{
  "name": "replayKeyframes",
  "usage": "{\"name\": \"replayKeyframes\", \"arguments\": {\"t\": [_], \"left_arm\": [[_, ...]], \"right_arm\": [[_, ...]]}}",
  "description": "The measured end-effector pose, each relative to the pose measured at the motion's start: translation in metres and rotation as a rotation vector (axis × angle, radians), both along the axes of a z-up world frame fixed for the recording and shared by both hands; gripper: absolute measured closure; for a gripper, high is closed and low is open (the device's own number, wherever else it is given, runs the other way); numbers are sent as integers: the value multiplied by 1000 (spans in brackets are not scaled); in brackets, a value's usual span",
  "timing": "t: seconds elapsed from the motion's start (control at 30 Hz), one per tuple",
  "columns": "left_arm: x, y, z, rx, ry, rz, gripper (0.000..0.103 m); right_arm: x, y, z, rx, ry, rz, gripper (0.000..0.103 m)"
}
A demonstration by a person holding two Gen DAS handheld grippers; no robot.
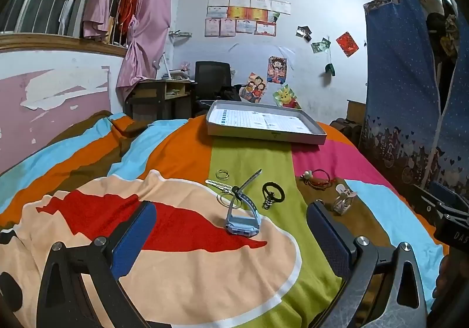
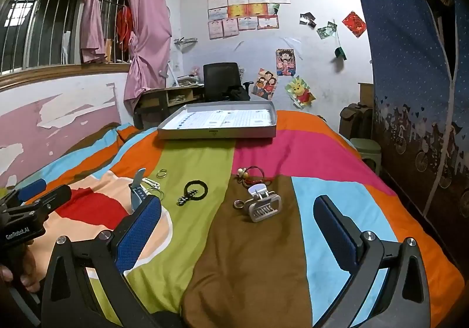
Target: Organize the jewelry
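On the colourful bedspread lie a light blue watch (image 1: 242,219), a black hair tie with a beaded charm (image 1: 272,194), thin gold rings (image 1: 222,174), a red cord bracelet (image 1: 318,178) and a silver hair claw (image 1: 343,202). My left gripper (image 1: 230,216) stands open just in front of the watch, nothing between its blue pads. In the right wrist view my right gripper (image 2: 237,216) is open too, with the hair claw (image 2: 263,206) and a small ring (image 2: 239,205) just beyond its fingers. A grey shallow box lid (image 1: 263,134) rests at the far end of the bed.
The bed ends beyond the grey box (image 2: 217,133), where a desk and black office chair (image 2: 222,81) stand. A blue fabric wardrobe (image 2: 416,93) and a green stool (image 2: 366,149) flank the right side. A pink wall and barred window run along the left.
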State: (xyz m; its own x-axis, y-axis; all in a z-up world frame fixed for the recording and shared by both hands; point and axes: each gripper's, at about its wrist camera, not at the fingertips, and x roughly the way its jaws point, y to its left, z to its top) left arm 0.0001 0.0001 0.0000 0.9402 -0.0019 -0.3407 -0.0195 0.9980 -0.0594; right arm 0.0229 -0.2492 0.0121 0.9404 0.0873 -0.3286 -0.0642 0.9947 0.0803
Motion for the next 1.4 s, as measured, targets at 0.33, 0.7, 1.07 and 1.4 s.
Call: {"name": "replayKeyframes", "arguments": {"t": [0.33, 0.7, 1.07, 1.4], "left_arm": [[0, 0, 0, -7, 4, -1, 0], [0, 0, 0, -4, 2, -1, 0], [0, 0, 0, -6, 5, -3, 0], [0, 0, 0, -6, 5, -3, 0]], "right_arm": [[1, -2, -3, 9, 7, 5, 1], [2, -3, -4, 7, 8, -1, 1], [3, -5, -4, 9, 7, -2, 1], [2, -5, -3, 9, 8, -1, 1]]}}
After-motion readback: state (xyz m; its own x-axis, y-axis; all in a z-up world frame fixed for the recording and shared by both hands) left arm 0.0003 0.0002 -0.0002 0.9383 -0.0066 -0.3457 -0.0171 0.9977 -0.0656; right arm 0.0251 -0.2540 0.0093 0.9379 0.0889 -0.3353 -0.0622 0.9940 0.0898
